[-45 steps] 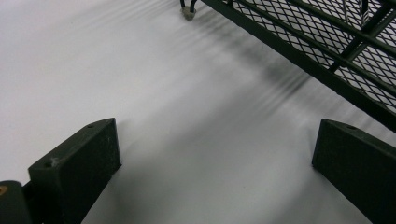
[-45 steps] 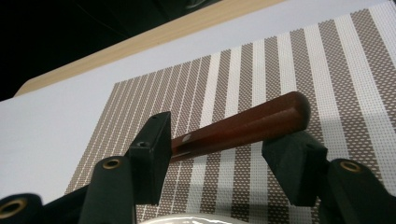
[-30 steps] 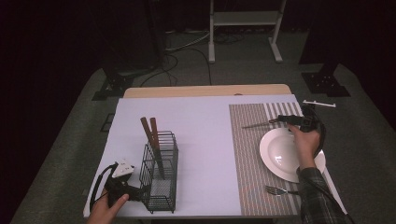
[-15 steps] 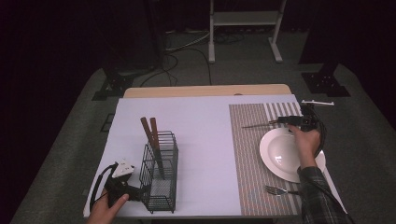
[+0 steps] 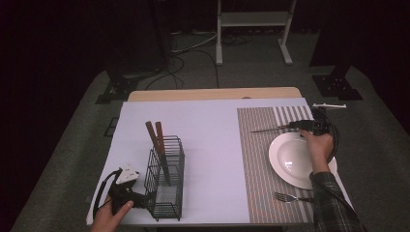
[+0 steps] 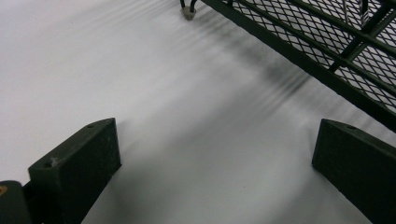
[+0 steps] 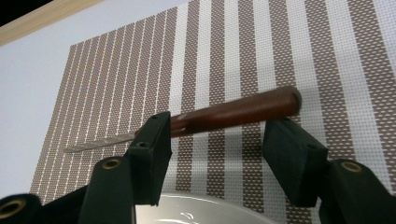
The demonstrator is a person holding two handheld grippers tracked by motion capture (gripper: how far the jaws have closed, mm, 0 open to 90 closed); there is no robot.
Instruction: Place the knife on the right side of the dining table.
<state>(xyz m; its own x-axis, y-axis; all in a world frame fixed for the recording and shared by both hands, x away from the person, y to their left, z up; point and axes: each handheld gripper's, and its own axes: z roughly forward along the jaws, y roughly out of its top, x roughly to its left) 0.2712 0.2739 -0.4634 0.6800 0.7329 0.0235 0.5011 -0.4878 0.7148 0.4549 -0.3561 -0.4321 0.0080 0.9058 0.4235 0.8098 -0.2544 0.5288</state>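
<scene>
A knife with a wooden handle lies on the striped placemat, its blade pointing left. My right gripper is open, one jaw on each side of the handle, just above the white plate. From above, that knife lies beyond the plate, with the right gripper at its handle end. My left gripper rests open on the white table by the black wire basket. Between the left gripper's jaws there is only bare table, with the basket's mesh ahead.
Two wooden-handled utensils stand in the basket. A fork lies on the placemat near the table's front edge. A small white bar sits at the table's far right corner. Dark floor, cables and stands surround the table.
</scene>
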